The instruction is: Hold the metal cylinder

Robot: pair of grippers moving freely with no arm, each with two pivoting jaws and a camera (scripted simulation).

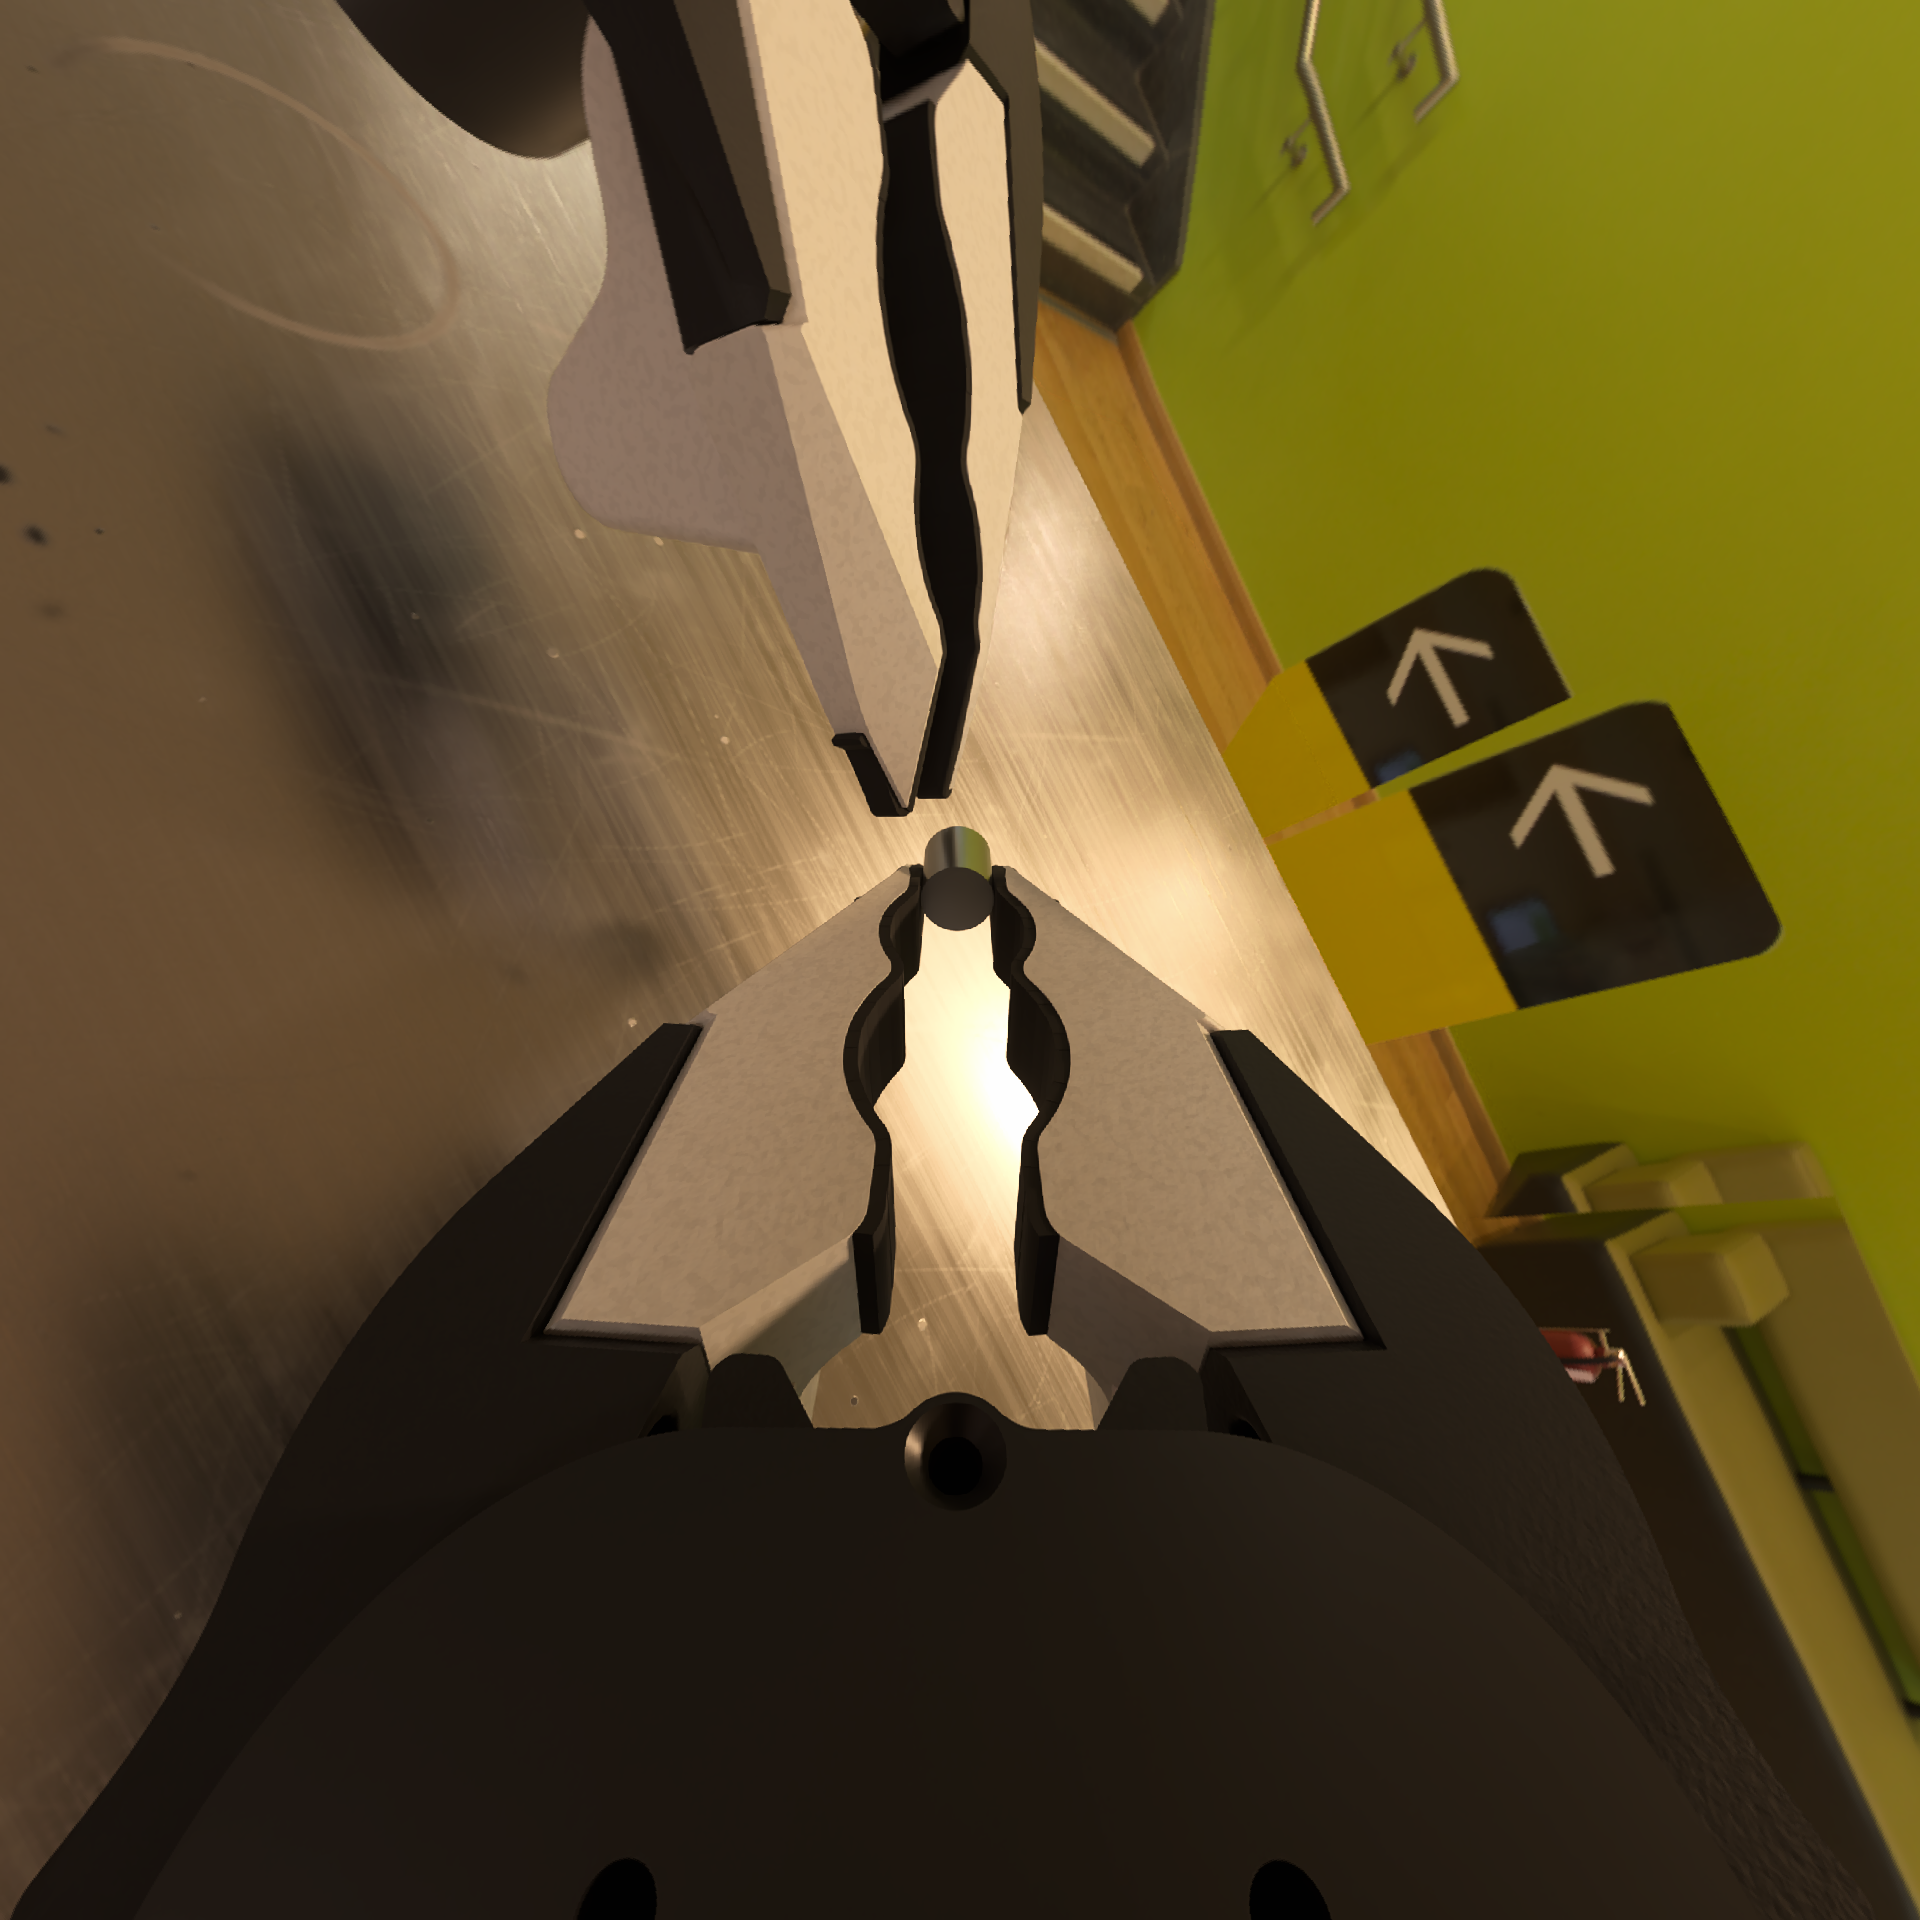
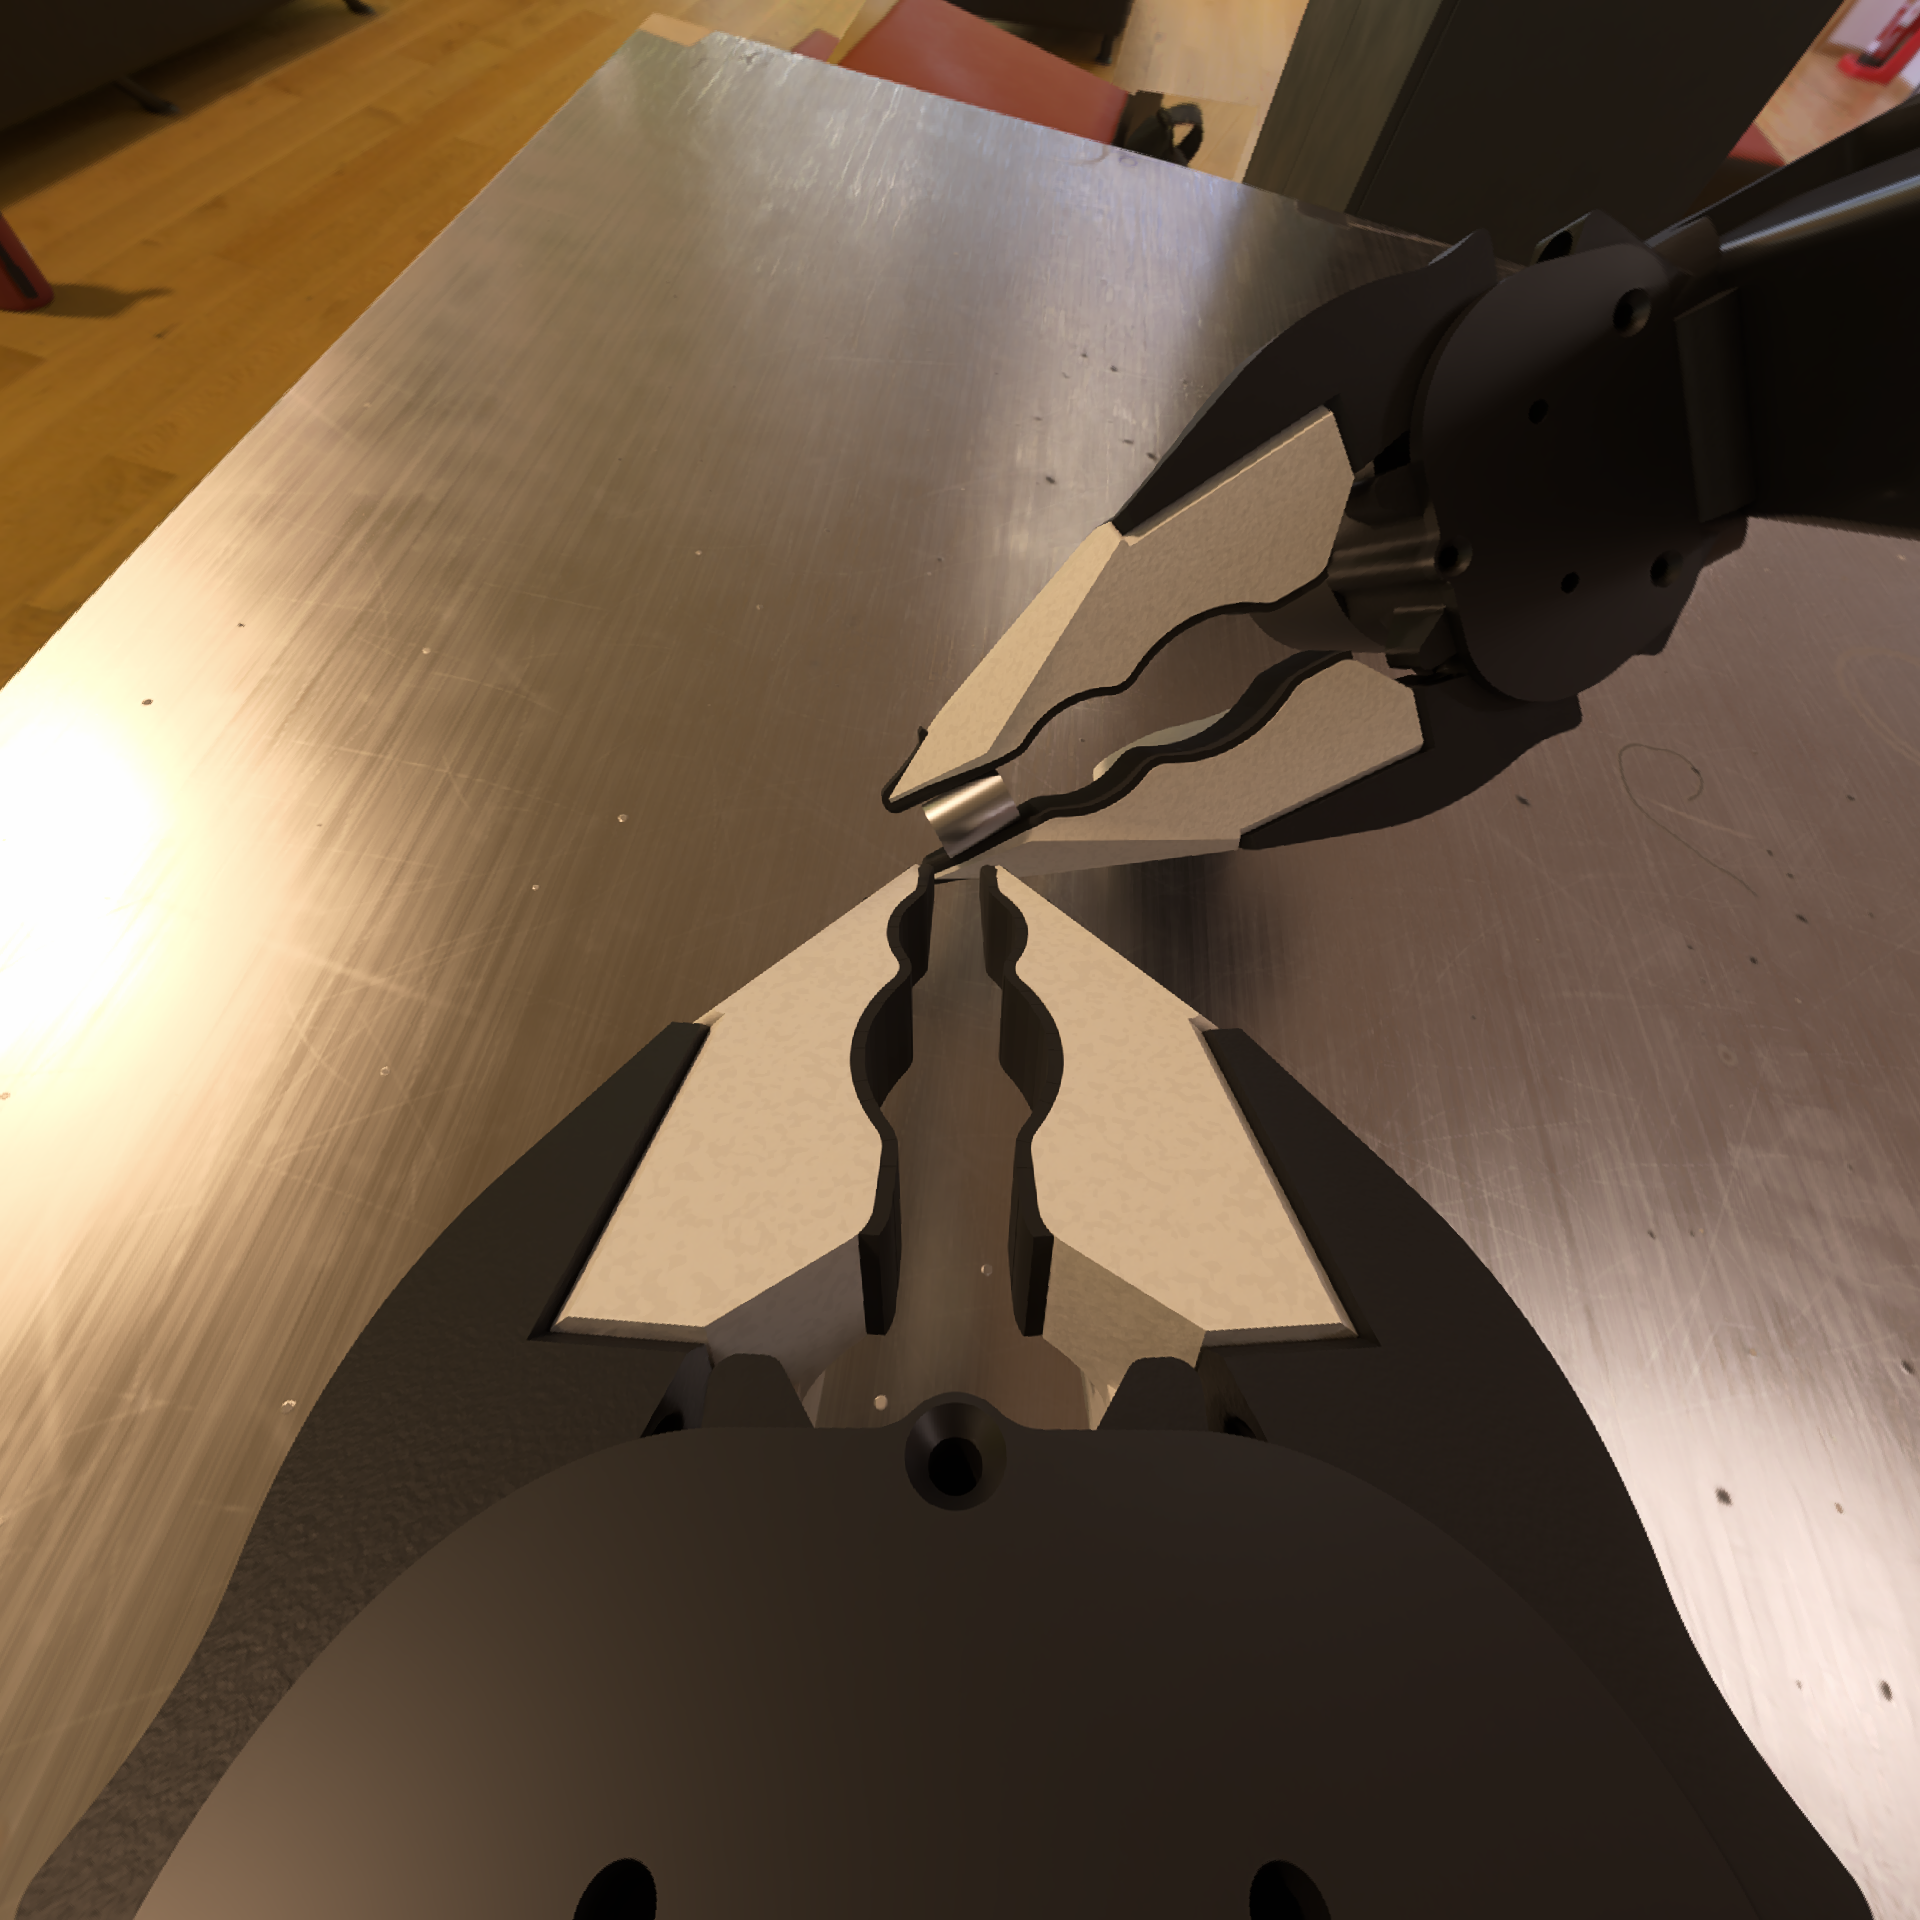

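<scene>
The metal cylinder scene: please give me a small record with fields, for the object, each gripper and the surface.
object: metal cylinder, small, grey, short
left gripper: shut on the cylinder at its fingertips
right gripper: holds nothing, fingertips a little apart, close to the cylinder
cylinder in right wrist view, between the left gripper's tips
surface: scratched metal table below both grippers
background: green wall, wooden floor

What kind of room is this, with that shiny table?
Probably a workshop or lab in a public building, though that is a guess. The work surface is a scratched metal table on a wooden floor, and a green wall carries arrow signs. Red seats stand beyond the table.
</scene>
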